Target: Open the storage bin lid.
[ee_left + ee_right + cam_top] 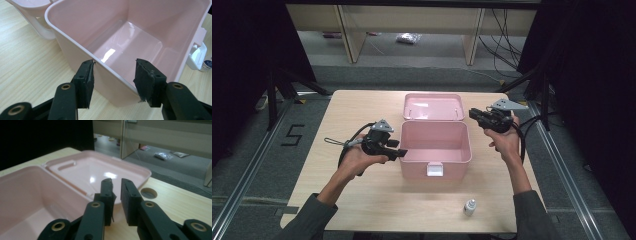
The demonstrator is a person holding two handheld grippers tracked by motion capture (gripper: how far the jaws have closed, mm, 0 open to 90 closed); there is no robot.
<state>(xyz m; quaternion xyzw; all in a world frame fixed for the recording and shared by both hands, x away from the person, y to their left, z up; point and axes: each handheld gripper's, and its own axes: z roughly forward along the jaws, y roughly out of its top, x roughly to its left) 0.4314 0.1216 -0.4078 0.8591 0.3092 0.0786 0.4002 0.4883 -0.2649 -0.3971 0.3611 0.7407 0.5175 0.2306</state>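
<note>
Left gripper (398,150) held open at the pink box (435,145), right gripper (475,114) barely parted off to the side

The left jaws are spread across the box's left wall at frame centre of the high view, rim between the pads but not pinched. The right gripper, at centre right, has a narrow gap with nothing in it. A "5" (292,135) is marked on the floor at left; the small white bottle (470,206) at lower right has a label too tiny to be read. The box is glossy pale pink plastic with a white latch (435,169), lid (433,106) flipped back flat behind it, and nothing is seen inside.
</note>
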